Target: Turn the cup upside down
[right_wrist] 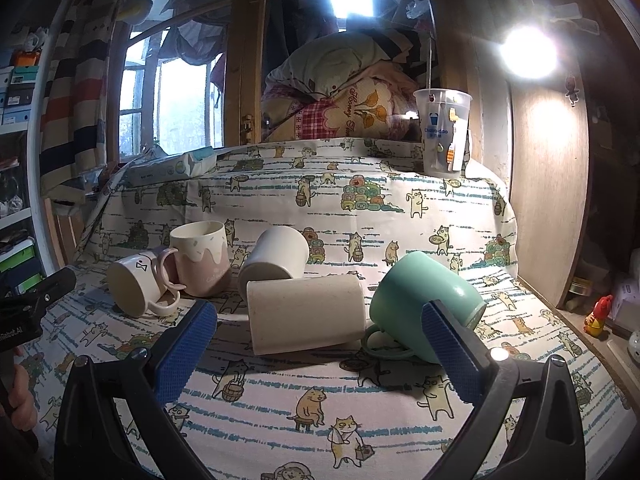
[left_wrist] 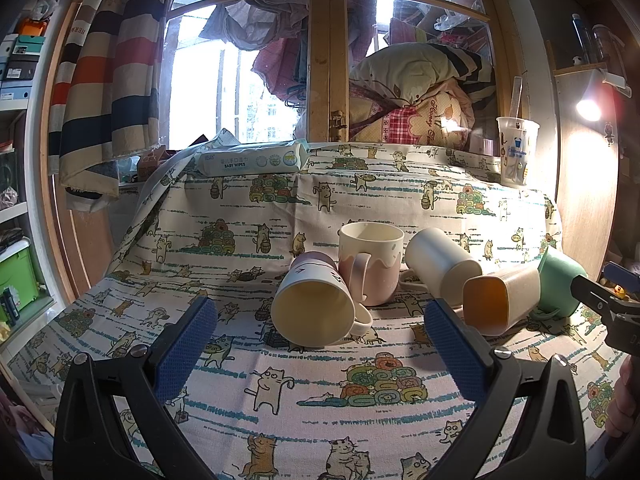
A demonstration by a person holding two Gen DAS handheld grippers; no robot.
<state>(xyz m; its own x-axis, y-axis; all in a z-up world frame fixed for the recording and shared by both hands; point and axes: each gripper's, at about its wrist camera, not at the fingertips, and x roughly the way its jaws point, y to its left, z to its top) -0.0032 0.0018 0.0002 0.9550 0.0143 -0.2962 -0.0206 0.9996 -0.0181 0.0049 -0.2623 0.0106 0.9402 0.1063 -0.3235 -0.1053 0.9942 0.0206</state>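
We see 5 cups on the cat-print cloth [left_wrist: 280, 408]: pink mug [left_wrist: 372, 260] upright, 4 lying around it, green mug [right_wrist: 424, 304] farthest right. Left hand-held gripper [left_wrist: 320, 320] and right hand-held gripper [right_wrist: 320, 320] both gape wide, empty.

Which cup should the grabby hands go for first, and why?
Probably the left gripper should ease forward around the white mug lying on its side. It sits right between the open fingers, mouth facing the camera, nothing held yet. The right gripper is open too, facing the beige cup and green mug, both tipped over. Only the pink mug stands upright.
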